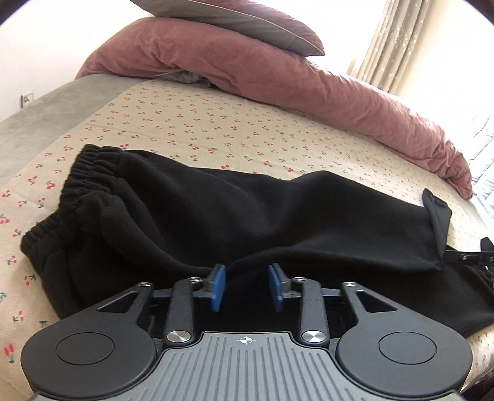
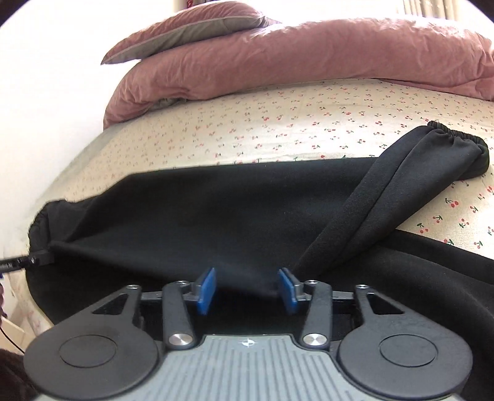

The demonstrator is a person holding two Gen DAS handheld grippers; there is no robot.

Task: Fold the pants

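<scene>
Black fleece pants [image 1: 216, 209] lie across a bed sheet printed with cherries [image 1: 216, 123]. The elastic waistband [image 1: 80, 175] is at the left in the left wrist view. A cuffed leg end [image 2: 454, 145] lies folded over at the upper right in the right wrist view. My left gripper [image 1: 247, 287] is open, its blue pads on either side of a raised fabric edge near the front of the pants. My right gripper [image 2: 247, 290] is open over the near fabric edge, with cloth between the pads. The other gripper's tip [image 2: 18, 262] shows at the left edge.
A pink duvet [image 1: 278, 77] is bunched along the back of the bed, with a grey-edged pillow [image 1: 247, 21] on top. A curtain [image 1: 401, 40] hangs at the right. A white wall with a socket [image 1: 27, 99] is at the left.
</scene>
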